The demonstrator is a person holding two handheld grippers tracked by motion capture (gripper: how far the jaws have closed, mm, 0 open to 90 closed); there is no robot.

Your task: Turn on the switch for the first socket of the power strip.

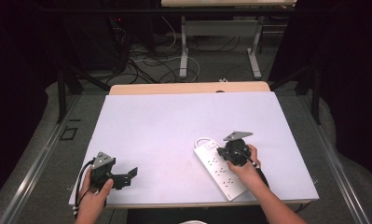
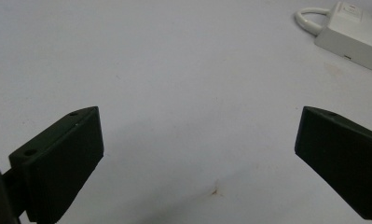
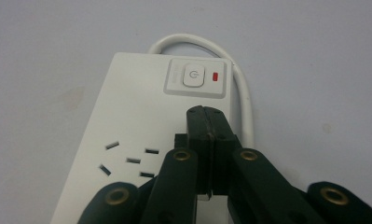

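Right gripper view: tool (image 3: 206,112) closed over power strip (image 3: 127,121).

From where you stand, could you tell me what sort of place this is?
Probably a lab or recording workspace, not a home: a white-topped table screened by dark curtains, loose cables on the floor behind it, and a white power strip laid out as the work piece.

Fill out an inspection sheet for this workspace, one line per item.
Surface: white table top, small brown speck.
Job's things: white power strip, switch beside a red light.
Clutter: nothing seen.
Grippers: left gripper open, over bare table; right gripper shut, tips above the strip, just short of the switch.
Cables: strip's white cord loops at its switch end.
Surroundings: floor cables, table legs behind.
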